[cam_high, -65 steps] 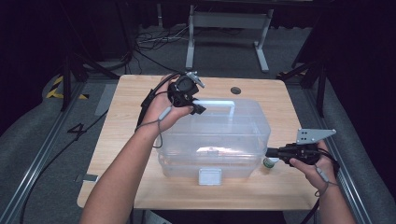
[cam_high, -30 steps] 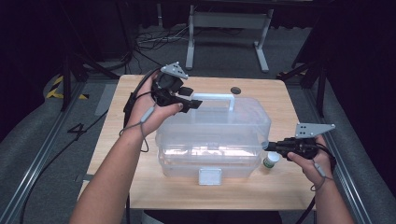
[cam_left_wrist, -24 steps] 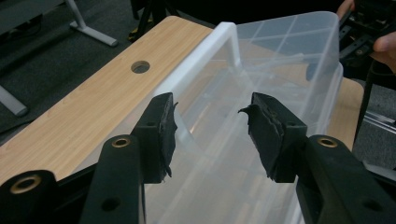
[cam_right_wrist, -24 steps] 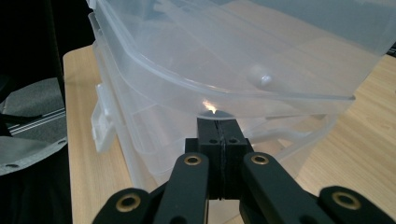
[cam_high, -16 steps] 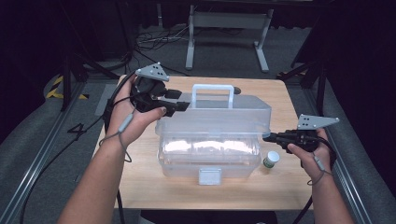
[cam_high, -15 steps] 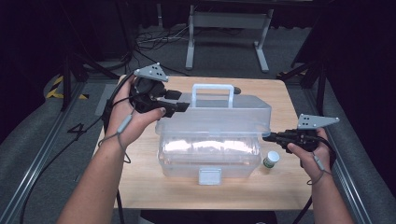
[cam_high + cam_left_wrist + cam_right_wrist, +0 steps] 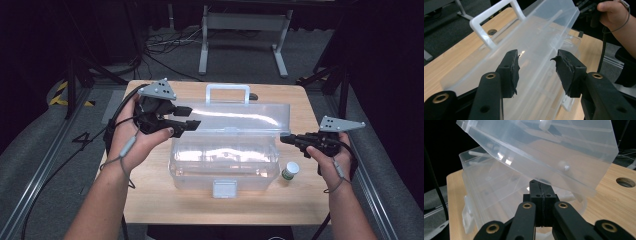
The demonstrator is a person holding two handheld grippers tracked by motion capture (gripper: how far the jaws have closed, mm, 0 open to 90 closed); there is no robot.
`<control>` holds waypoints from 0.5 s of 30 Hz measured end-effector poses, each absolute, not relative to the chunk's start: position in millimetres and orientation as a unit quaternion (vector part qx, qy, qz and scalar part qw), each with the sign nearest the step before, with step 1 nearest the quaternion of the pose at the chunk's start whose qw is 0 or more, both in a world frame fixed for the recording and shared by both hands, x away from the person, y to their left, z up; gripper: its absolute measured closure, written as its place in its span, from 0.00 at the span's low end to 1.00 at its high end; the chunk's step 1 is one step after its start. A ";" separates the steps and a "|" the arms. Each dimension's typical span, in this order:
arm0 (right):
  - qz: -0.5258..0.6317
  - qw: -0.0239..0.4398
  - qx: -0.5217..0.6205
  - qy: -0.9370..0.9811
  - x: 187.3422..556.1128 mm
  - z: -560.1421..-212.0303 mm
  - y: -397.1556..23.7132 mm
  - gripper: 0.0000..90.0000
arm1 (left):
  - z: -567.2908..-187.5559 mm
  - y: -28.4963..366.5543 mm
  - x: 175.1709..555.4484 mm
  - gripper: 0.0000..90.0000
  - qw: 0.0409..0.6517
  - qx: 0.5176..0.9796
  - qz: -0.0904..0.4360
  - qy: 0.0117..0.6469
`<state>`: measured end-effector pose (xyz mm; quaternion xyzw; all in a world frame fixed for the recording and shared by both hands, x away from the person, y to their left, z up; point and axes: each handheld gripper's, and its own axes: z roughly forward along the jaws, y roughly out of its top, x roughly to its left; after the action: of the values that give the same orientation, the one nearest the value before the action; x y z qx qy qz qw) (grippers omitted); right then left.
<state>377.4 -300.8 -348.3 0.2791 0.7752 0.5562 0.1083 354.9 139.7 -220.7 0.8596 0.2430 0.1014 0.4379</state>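
The clear plastic storage box (image 7: 225,160) sits mid-bench, its hinged lid (image 7: 240,116) raised, long axis running left to right. The left tongs (image 7: 186,118), parted and empty, are nearest, at its left end; the right tongs (image 7: 284,138), closed, hover at the box's right end.

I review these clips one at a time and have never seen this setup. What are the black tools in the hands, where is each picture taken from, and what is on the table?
A person holds a two-jaw tool in each hand. The high view looks down on the light wooden table; the other two cameras ride on the tools. On the table stand a clear plastic storage box, its hinged lid raised and white handle up, and a small white-capped green bottle. The left gripper is open, the lid behind its jaws. The right gripper is shut at the box's right end.
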 end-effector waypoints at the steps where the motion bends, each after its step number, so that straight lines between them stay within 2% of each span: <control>1: 0.563 0.107 0.280 0.770 378.7 -348.3 -300.9 1.00 | -221.7 139.4 353.4 0.59 0.437 0.860 0.102 0.241; 15: 0.572 0.126 0.292 0.756 379.5 -346.4 -297.9 1.00 | -247.1 144.0 339.4 0.64 0.455 0.851 0.091 0.245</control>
<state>379.5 -297.9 -346.4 0.2917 0.7563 0.5719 0.1261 339.4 144.0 -247.1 0.8513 0.2454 0.0911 0.4547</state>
